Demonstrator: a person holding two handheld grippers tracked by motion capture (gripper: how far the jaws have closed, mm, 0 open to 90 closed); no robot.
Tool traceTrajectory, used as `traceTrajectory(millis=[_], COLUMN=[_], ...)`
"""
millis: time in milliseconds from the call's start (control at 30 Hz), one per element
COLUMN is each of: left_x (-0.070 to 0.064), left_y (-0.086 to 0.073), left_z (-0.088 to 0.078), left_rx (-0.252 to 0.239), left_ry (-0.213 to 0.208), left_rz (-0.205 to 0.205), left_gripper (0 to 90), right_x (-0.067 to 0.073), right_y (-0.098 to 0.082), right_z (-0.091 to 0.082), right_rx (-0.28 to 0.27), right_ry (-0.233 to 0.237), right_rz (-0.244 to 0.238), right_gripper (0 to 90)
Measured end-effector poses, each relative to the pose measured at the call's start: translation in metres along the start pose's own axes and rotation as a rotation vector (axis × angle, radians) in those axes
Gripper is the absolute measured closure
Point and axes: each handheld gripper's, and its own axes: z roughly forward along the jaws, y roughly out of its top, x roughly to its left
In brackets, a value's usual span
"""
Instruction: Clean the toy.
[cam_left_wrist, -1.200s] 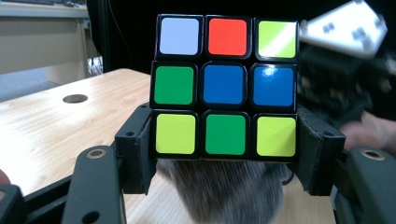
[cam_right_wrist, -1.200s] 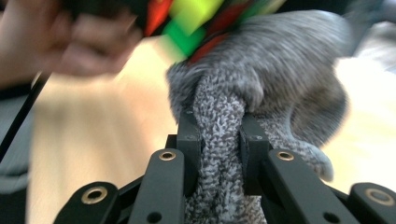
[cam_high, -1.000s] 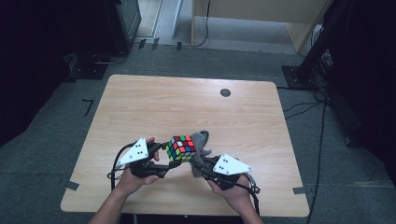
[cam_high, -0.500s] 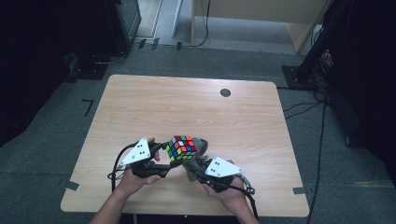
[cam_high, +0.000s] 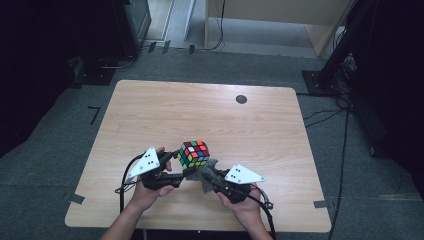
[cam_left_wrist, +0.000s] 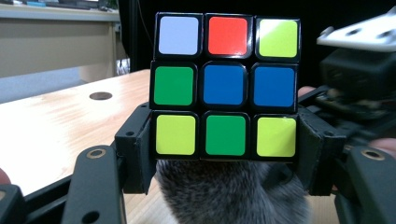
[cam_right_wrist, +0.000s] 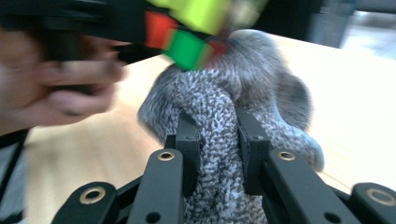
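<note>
1. Our left gripper (cam_high: 181, 169) has its jaws clamped on the bottom layer of the puzzle cube (cam_left_wrist: 226, 86), held above the table (cam_high: 250, 125).
2. Our right gripper (cam_right_wrist: 218, 140) has its jaws clenched on a grey cloth (cam_right_wrist: 219, 154), pressed up under the cube.

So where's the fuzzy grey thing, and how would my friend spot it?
Look at the near edge of the wooden table, between the two hands. The grey cloth sits pinched in the right gripper, pressed up under the puzzle cube that the left gripper holds. It is the one soft, speckled grey thing beside a cube of bright coloured squares.
</note>
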Motion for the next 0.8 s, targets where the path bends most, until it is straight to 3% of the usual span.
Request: traceTrajectory(millis=[33,67,100,167,233,333,533,600,700,733,767,800], left_x=[0.0,-0.001,-0.001,-0.002,-0.002,-0.002,0.001,0.001,0.002,0.002,0.003,0.003], left_y=[0.0,0.0,-0.001,-0.002,-0.003,-0.003,0.0,0.0,-0.001,-0.001,-0.001,-0.001], left_z=[0.0,0.002,0.003,0.006,0.008,0.008,0.005,0.006,0.009,0.01,0.01,0.011], left_rx=[0.004,0.008,0.016,0.029,0.041,0.055,0.063,0.083,0.105,0.11,0.115,0.119], left_ry=[0.001,-0.001,-0.001,-0.006,-0.008,-0.012,-0.005,0.004,0.01,0.015,0.014,0.019], left_rz=[0.003,0.001,0.005,0.0,0.003,-0.001,0.011,0.026,0.019,0.008,0.003,-0.005], left_gripper=[34.4,34.4,34.5,34.5,34.4,34.5,34.5,34.5,34.5,34.4,34.4,34.4], right_x=[-0.004,-0.004,0.003,0.011,0.018,0.015,-0.014,-0.018,-0.034,-0.043,-0.043,-0.05], right_y=[-0.001,-0.001,-0.001,0.0,0.0,0.002,0.002,0.003,0.004,0.003,0.003,0.001], right_z=[-0.001,-0.001,0.003,0.007,0.01,0.007,-0.009,-0.012,-0.025,-0.029,-0.029,-0.03], right_rx=[-0.001,-0.001,0.012,0.03,0.045,0.037,-0.002,-0.016,-0.042,-0.04,-0.04,-0.023], right_ry=[0.0,0.0,0.05,0.082,0.103,0.095,-0.035,-0.059,-0.142,-0.192,-0.192,-0.231], right_rz=[0.03,0.03,0.012,-0.028,-0.062,-0.048,0.012,0.017,0.025,0.028,0.028,0.012], right_gripper=[75.0,75.0,74.2,72.6,72.7,74.5,76.3,76.4,76.2,74.5,74.5,67.1])
